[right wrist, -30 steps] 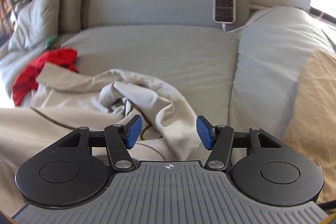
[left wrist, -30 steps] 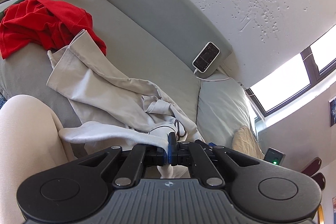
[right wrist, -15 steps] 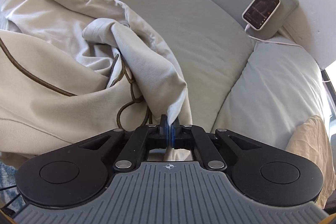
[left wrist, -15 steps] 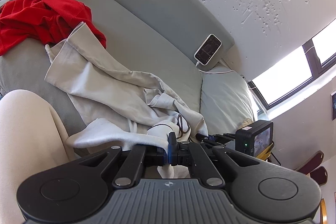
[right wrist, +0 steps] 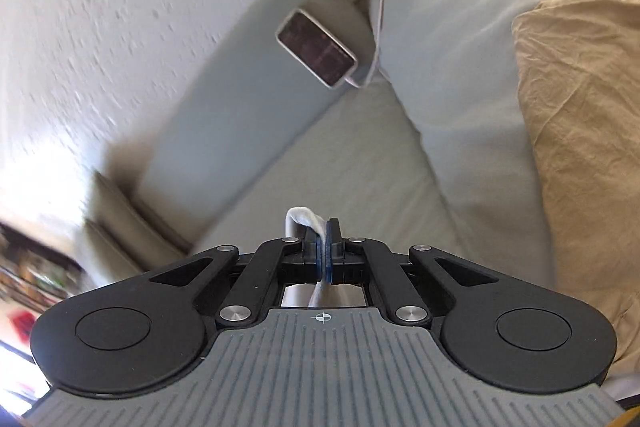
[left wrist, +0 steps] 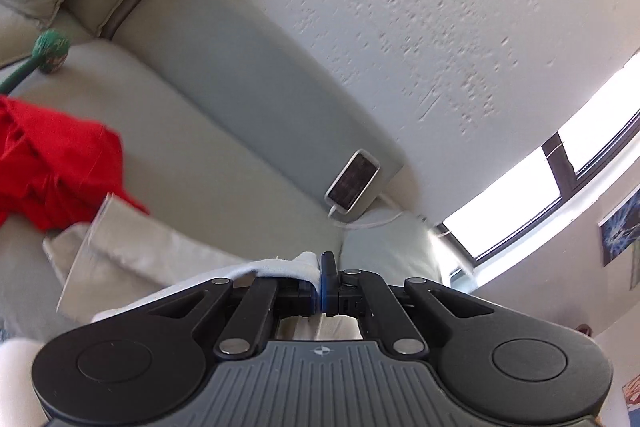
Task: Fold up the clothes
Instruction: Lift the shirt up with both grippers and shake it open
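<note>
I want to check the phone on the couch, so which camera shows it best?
The right wrist view: the phone is larger there, leaning on the couch back, its dark screen and white cable plain. The left wrist view also shows the phone whole, but smaller and farther off, with the cable trailing from its lower end.

Pale beige garment [left wrist: 132,259], off-white at its pinched edge; bright red garment [left wrist: 52,163] on the left; grey-green sofa seat [left wrist: 224,163] with a bluer backrest [left wrist: 256,67]; dark-screened, white-edged phone [left wrist: 353,183]; tan cushion [right wrist: 580,131]; blue gripper pads [right wrist: 324,255]; green ball-headed object [left wrist: 50,50].
</note>
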`<state>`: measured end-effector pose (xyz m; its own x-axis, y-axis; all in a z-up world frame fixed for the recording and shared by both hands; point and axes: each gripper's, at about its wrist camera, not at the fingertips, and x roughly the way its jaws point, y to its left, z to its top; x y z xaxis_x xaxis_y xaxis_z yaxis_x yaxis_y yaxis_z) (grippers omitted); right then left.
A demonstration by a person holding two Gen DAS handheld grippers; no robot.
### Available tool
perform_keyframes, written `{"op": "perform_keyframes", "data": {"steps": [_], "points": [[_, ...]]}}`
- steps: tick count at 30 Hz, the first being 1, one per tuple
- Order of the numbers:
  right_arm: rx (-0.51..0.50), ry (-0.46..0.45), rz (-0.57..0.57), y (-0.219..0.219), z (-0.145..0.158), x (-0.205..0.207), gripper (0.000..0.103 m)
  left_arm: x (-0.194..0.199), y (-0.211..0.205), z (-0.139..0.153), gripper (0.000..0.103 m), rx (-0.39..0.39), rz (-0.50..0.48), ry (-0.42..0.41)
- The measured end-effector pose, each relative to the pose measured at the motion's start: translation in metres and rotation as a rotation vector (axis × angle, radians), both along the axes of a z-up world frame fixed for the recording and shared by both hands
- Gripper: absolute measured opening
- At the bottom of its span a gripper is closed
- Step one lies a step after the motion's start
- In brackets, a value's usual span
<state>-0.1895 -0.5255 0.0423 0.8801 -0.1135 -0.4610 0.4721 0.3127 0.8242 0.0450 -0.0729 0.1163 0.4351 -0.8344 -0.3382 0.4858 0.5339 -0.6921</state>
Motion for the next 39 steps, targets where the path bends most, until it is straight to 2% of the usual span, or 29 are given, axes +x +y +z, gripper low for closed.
{"op": "perform_keyframes", "data": {"steps": [2,4,7,9,11,13,14,16,19,21,23,27,31,33,35,39], "points": [[0.060,-0.166,-0.016,-0.003,0.026,-0.019,0.002,-0.001,0.010,0.047,0.000,-0.117,-0.001,-0.103],[0.046,-0.329,-0.029,0.002,0.060,-0.039,0.002,-0.011,0.023,0.094,0.000,-0.241,0.002,-0.224],[-0.106,-0.618,-0.062,0.029,0.129,-0.081,0.002,-0.040,0.048,0.151,0.000,-0.401,0.057,-0.445],[-0.250,-0.738,-0.104,0.053,0.166,-0.105,0.002,-0.059,0.054,0.173,0.000,-0.405,0.126,-0.572],[-0.314,-0.673,-0.101,0.068,0.190,-0.104,0.002,-0.065,0.050,0.184,0.000,-0.362,0.174,-0.600],[-0.343,-0.608,-0.087,0.082,0.207,-0.101,0.002,-0.060,0.052,0.184,0.000,-0.385,0.154,-0.541],[-0.362,-0.631,-0.079,0.089,0.214,-0.105,0.002,-0.057,0.055,0.181,0.000,-0.422,0.129,-0.504],[-0.471,-0.699,-0.091,0.112,0.233,-0.125,0.002,-0.058,0.066,0.175,0.000,-0.479,0.128,-0.471],[-0.585,-0.726,-0.118,0.138,0.255,-0.147,0.002,-0.055,0.081,0.169,0.000,-0.538,0.127,-0.422],[-0.585,-0.717,-0.115,0.141,0.264,-0.152,0.002,-0.048,0.086,0.167,0.000,-0.542,0.116,-0.382],[-0.572,-0.699,-0.113,0.139,0.270,-0.153,0.002,-0.038,0.081,0.163,0.000,-0.495,0.106,-0.337],[-0.525,-0.563,-0.127,0.116,0.257,-0.114,0.002,0.010,0.047,0.137,0.000,-0.292,0.093,-0.222],[-0.433,-0.379,-0.138,0.072,0.214,-0.036,0.002,0.076,-0.001,0.097,0.000,-0.092,0.072,-0.103],[-0.415,-0.286,-0.139,0.048,0.198,0.008,0.002,0.113,-0.022,0.086,0.000,-0.065,0.084,-0.053],[-0.407,-0.226,-0.159,0.026,0.193,0.045,0.002,0.130,-0.032,0.095,0.000,-0.113,0.095,-0.075],[-0.516,-0.293,-0.190,0.009,0.223,0.060,0.002,0.122,-0.031,0.143,0.000,-0.210,0.081,-0.265]]}}
